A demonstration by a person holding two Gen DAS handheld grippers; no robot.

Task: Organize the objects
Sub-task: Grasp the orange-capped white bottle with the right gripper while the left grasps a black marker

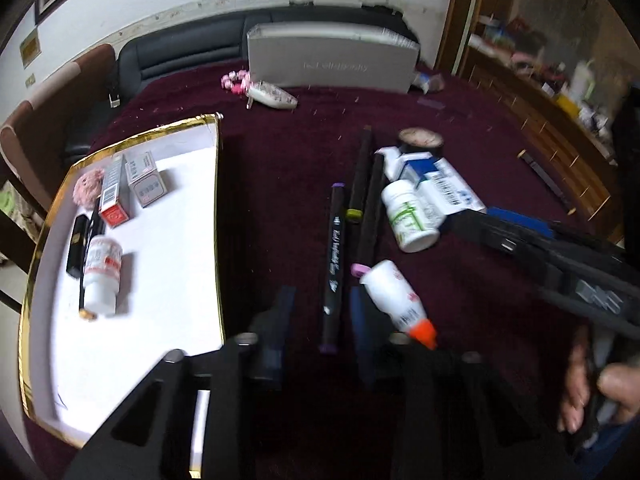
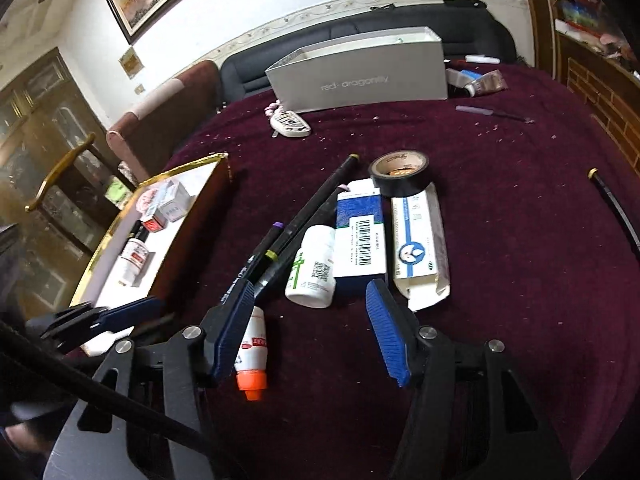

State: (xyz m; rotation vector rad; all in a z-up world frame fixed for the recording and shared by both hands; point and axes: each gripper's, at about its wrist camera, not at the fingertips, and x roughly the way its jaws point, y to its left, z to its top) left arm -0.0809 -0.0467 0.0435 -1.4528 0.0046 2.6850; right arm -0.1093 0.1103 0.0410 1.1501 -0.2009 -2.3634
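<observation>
My left gripper [image 1: 320,332] hangs low over the maroon cloth, its jaws a little apart and pressing on nothing. The lower end of a black purple-tipped marker [image 1: 334,256] lies between them. A white glue bottle with an orange cap [image 1: 396,300] rests by its right finger. My right gripper [image 2: 312,332] stands open just short of a white green-labelled bottle [image 2: 314,272]. Beside that bottle lie more markers [image 2: 304,216], a blue-white box [image 2: 360,236], a white carton [image 2: 420,240] and a black tape roll [image 2: 400,172]. The gold-rimmed white tray [image 1: 160,248] on the left holds a white bottle [image 1: 102,276] and small boxes [image 1: 144,178].
A grey open box [image 2: 360,76] stands at the far side of the cloth, with a small white patterned item [image 2: 288,124] in front of it. A black pen [image 2: 616,208] lies near the right edge. A person's hand [image 1: 580,384] grips the right tool. Wooden cabinets flank the table.
</observation>
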